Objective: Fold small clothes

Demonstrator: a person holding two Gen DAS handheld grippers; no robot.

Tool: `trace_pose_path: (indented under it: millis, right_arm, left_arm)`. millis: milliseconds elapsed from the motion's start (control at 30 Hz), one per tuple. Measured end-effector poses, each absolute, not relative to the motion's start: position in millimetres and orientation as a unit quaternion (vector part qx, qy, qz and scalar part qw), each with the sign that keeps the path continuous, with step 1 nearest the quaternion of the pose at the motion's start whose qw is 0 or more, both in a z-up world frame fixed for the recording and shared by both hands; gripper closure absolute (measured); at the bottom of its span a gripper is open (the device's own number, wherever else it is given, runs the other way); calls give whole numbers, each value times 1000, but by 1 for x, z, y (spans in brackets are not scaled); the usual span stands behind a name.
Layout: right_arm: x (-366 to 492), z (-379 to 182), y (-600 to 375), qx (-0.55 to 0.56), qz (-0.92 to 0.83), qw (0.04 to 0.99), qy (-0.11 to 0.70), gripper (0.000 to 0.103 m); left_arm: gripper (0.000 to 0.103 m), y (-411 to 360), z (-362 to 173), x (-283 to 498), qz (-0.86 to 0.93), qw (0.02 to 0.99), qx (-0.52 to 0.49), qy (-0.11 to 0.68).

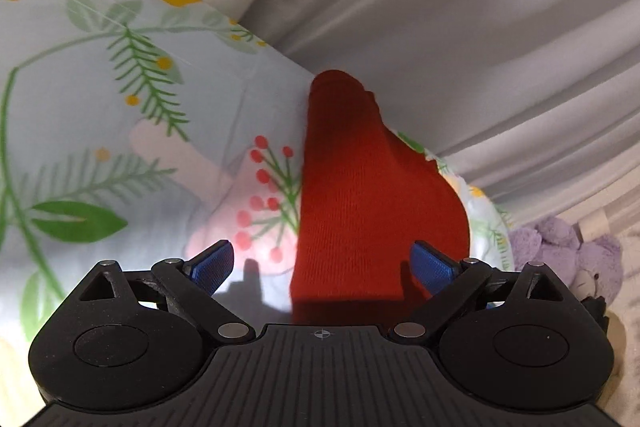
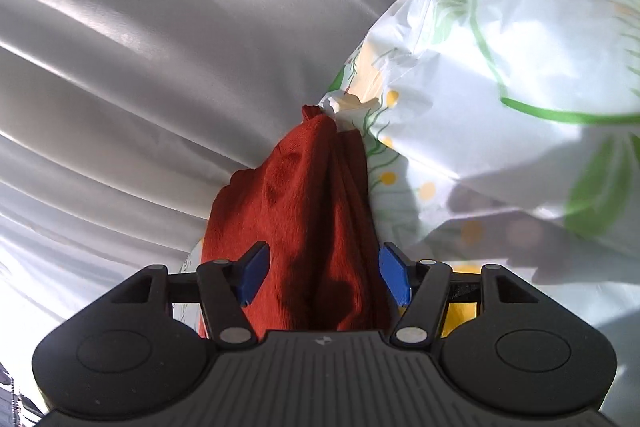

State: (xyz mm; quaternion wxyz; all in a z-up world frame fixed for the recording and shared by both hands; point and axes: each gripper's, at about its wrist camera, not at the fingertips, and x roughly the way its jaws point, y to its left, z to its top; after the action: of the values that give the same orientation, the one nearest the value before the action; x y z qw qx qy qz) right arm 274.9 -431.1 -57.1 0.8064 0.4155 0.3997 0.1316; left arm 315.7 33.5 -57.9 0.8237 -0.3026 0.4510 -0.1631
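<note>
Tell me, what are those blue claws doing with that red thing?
A person is folding small clothes with a hand-held gripper in each hand. The red knitted garment lies on a floral sheet, next to a white curtain. The left hand-held gripper is wide open with the cloth lying between its fingers, not pinched. The right hand-held gripper is also open around the bunched red cloth. A purple plush toy sits off to the side.

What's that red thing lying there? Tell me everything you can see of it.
The red cloth looks like a small knitted garment, perhaps a sock, with fine ribbing. It is rust-red, soft and creased, bunched into lengthwise folds in the right view. It lies on the floral sheet, near the white drapery, narrowing to a rounded far end. It sits between each tool's blue pads, but no pad visibly presses it.
</note>
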Motion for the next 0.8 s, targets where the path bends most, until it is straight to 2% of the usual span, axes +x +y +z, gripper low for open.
trace_pose_path:
  millis: [367, 500, 567, 700, 733, 800]
  right_arm:
    - [331, -85, -421, 442, 184, 765, 432, 42]
    - [337, -86, -413, 443, 192, 763, 431, 43]
    - [339, -87, -408, 439, 193, 763, 434, 54]
    - [339, -87, -400, 430, 184, 771, 432, 64]
    - [338, -84, -397, 426, 182, 775, 429, 70]
    - [335, -76, -391, 418, 183, 785, 419, 73]
  left_arm:
    - [24, 3, -89, 371, -204, 780, -342, 483]
    - [27, -5, -91, 376, -206, 780, -341, 483]
    - [30, -6, -92, 377, -204, 780, -339, 485]
    - [45, -5, -92, 378, -200, 780, -339, 487]
    - [48, -3, -91, 376, -201, 781, -341, 483]
    - [52, -2, -83, 371, -208, 789, -338, 468]
